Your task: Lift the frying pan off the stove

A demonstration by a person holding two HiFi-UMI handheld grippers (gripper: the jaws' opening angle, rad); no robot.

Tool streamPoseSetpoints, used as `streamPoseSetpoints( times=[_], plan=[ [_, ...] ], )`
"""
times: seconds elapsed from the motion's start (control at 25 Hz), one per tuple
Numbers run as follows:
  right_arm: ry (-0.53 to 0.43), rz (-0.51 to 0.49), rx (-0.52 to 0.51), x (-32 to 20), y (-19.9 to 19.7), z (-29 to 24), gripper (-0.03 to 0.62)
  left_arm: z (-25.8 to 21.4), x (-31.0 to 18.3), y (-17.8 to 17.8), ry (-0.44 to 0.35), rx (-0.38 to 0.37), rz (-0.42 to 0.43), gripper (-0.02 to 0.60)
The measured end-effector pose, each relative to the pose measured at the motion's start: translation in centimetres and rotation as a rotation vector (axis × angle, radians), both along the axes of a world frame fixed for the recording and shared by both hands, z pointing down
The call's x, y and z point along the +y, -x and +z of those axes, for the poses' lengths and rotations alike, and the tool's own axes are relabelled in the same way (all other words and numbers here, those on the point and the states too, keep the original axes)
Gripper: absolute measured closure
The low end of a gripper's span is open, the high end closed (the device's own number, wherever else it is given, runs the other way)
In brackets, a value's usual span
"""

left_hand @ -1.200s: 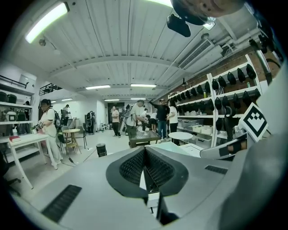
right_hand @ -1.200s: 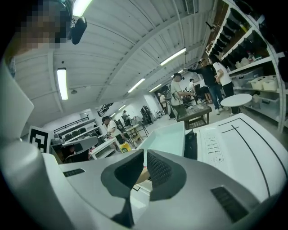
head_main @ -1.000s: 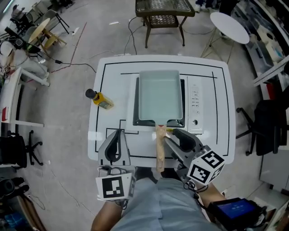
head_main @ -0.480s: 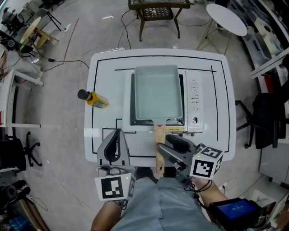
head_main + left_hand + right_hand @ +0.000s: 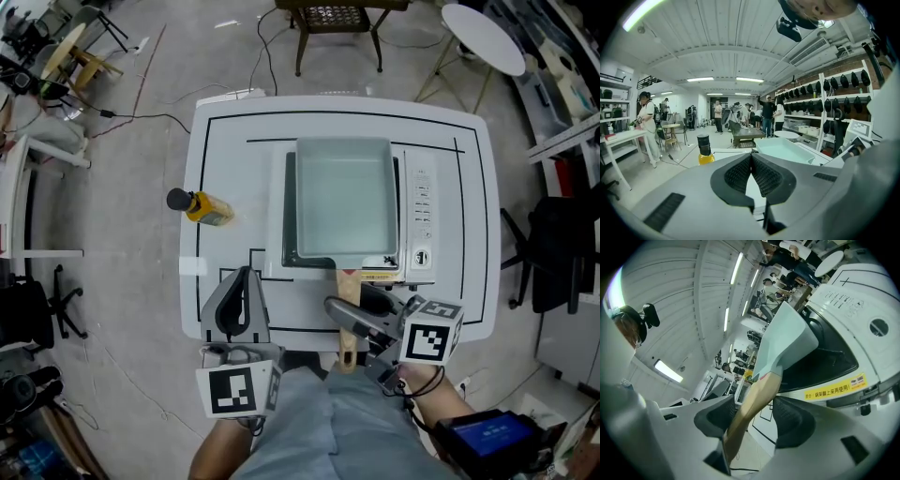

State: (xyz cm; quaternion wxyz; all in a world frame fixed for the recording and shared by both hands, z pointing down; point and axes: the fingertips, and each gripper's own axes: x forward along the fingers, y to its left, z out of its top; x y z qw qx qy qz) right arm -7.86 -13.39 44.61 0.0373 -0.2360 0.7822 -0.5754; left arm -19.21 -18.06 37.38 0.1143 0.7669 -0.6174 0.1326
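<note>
While one pan (image 5: pixel 345 202) tops one stove (image 5: pixel 420 225), one bottle (image 5: pixel 202 206) stands

We saw the left gripper (image 5: pixel 751 160), its black ribbed jaws pressed together; beyond it stood a black-capped yellow plastic bottle (image 5: pixel 703 150) at left and a pale green rectangular frying pan (image 5: pixel 785 149) at right.

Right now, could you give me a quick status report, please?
Left gripper shut, empty. Right gripper jaws just opened, pan handle between them, ungripped. Frying pan on stove. Nothing in the way.
</note>
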Motion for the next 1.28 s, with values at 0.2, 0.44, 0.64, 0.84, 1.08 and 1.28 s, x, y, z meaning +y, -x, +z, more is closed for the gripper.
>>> streamPoseSetpoints(
  times=[0.2,0.44,0.64,0.84,1.08,1.28],
  plan=[
    [0.021,-0.022,-0.007,-0.8,1.2,0.3,0.364,0.5,-0.8,0.9,0.013,0.000,-0.012,0.565],
    [0.042,-0.039,-0.012,-1.0,1.7,0.3,0.365,0.6,-1.2,1.5,0.022,0.003,-0.017,0.565],
    [0.060,-0.044,-0.015,-1.0,1.7,0.4,0.365,0.5,-1.3,1.5,0.022,0.002,-0.019,0.565],
    [0.080,-0.051,-0.025,-0.9,1.8,0.4,0.365,0.5,-1.2,1.5,0.019,0.003,-0.020,0.565],
    [0.104,-0.065,-0.034,-0.7,2.0,0.5,0.372,0.4,-1.3,1.5,0.014,0.002,-0.020,0.565],
    [0.133,-0.067,-0.043,-0.6,2.0,0.5,0.392,0.2,-1.3,1.6,0.012,0.000,-0.026,0.565]
  ],
)
